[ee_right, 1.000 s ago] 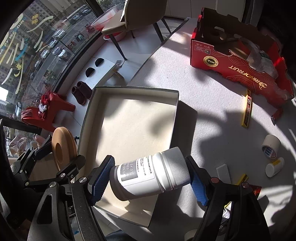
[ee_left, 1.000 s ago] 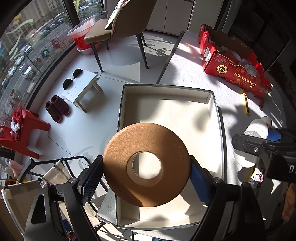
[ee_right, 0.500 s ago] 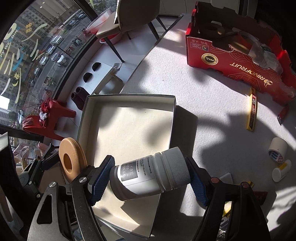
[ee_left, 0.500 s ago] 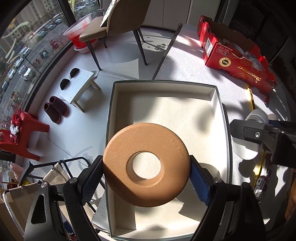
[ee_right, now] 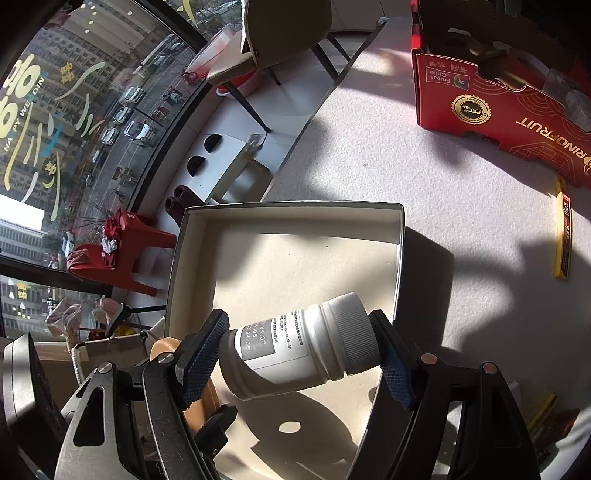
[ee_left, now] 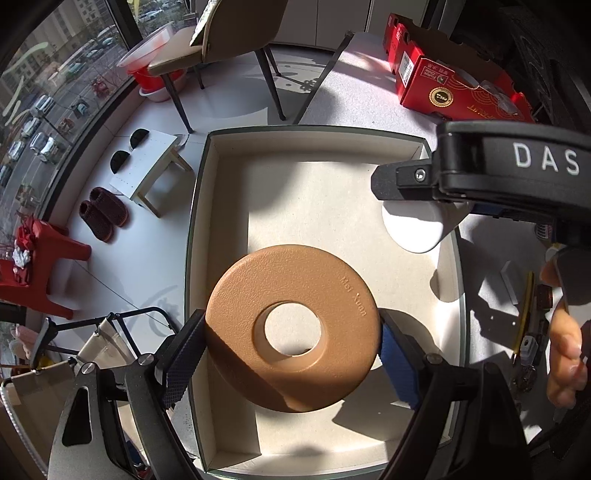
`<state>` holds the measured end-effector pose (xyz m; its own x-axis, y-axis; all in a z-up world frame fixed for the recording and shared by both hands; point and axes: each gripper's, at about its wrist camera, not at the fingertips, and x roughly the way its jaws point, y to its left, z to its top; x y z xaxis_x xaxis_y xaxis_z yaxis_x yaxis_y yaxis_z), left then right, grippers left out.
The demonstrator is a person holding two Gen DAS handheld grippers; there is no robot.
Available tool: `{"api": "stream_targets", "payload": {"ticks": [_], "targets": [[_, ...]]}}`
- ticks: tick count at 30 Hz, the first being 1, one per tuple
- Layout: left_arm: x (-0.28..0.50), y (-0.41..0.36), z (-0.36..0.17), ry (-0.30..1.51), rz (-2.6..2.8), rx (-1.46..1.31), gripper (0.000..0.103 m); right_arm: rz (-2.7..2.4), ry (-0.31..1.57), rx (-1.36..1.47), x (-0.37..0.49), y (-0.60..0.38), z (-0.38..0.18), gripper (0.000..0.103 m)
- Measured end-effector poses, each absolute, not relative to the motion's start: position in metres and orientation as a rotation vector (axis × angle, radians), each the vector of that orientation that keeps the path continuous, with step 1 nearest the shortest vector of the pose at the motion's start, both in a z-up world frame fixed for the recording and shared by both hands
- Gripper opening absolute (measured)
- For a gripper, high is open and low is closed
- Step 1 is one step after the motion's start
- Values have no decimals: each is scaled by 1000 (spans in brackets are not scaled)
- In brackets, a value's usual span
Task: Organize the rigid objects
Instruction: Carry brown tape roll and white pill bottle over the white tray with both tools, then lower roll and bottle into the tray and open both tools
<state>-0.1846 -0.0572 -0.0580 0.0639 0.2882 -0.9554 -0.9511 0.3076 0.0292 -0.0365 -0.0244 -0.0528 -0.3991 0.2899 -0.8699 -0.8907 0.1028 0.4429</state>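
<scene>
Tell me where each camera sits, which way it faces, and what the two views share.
Left wrist: on the left gripper, looking down along its jaws at the brown ring held over the open box; the right gripper and a hand show at right.
Right wrist: on the right gripper, looking down along its jaws at the white bottle held above the box's near right corner; the left gripper's arm shows lower left.
Shared: box, ring, bottle, red carton, chair.

left wrist: close, looking down | right wrist: close, looking down | shared: open box (ee_left: 207,236) (ee_right: 177,258)
</scene>
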Motion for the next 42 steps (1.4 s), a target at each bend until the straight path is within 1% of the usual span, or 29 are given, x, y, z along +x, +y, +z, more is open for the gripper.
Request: {"api": "stream_targets", "payload": {"ticks": [8,14,23,33,34,35,36,42], "targets": [[-185,-61,-69,1121,1083,-794,89,1513,1435,-671,-41,-20,-76,78],[-187,-62,-74,1123,1078,-810,89,1495,1402,-711,-43,-23,-76,78],[-181,-65,-81,1136,1034,-801,89,1386,1406,-789,-29,-39,-84,78],[-170,-71,-92,1209,989,-799,91,1348,1377,-873,-31,-47,-81,78],[-170,-71,-94,1221,979,-819,93,1345,1371,-881,-32,-48,-79,83],[-171,-71,-96,1225,971,-841,98,1347,1372,-886,-33,-48,-76,96],[-173,-71,-97,1218,969,-860,103,1378,1389,-864,-34,-49,-73,103],[-185,-73,-95,1200,950,-866,103,1367,1346,-836,-23,-62,-42,103]]}}
